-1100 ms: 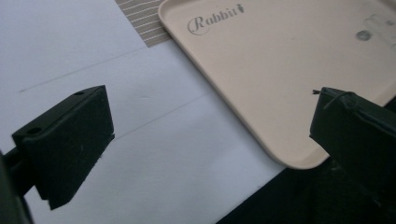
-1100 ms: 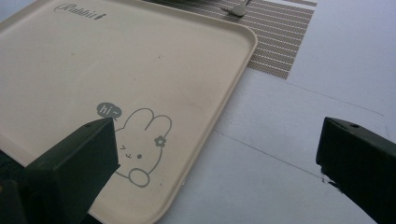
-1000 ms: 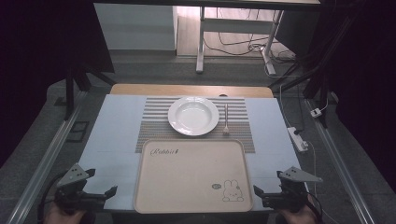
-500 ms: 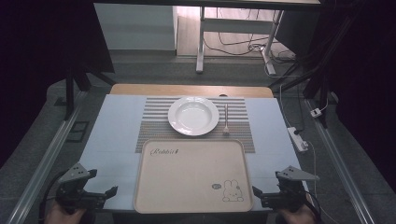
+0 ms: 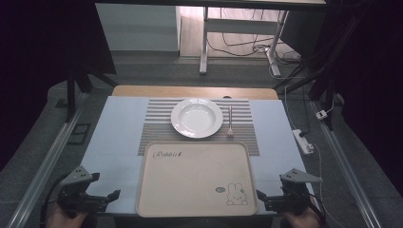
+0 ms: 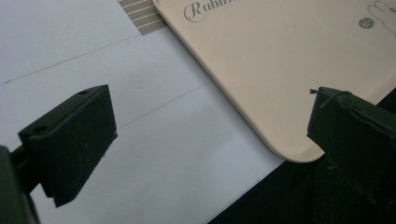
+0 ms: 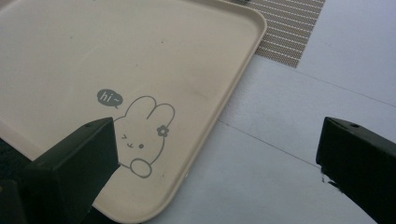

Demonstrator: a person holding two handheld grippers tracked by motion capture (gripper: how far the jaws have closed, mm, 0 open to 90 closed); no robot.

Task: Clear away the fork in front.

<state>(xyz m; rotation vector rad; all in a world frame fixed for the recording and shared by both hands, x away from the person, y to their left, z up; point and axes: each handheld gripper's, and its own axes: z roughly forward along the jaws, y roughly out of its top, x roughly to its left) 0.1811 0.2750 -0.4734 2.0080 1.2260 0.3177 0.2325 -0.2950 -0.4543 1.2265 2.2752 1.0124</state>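
A beige tray (image 5: 195,178) with a rabbit drawing lies at the near middle of the table. Behind it a white plate (image 5: 196,117) rests on a striped placemat (image 5: 159,126), with a fork (image 5: 230,121) to its right. My left gripper (image 5: 113,196) hovers open just left of the tray's near left corner (image 6: 289,149), nothing between its jaws. At the tray's near right corner (image 7: 154,205) my right gripper (image 5: 259,197) is also open and empty, one jaw over the rabbit (image 7: 142,135).
A pale blue cloth (image 5: 114,137) covers the table. A white power strip (image 5: 303,141) lies off the table's right edge. Metal rails (image 5: 47,161) run along both sides. Desk legs and cables (image 5: 247,45) stand on the floor beyond.
Both grippers have shifted only slightly near the tray's front corners; the left one edged a little toward the tray. Nothing on the table moved.
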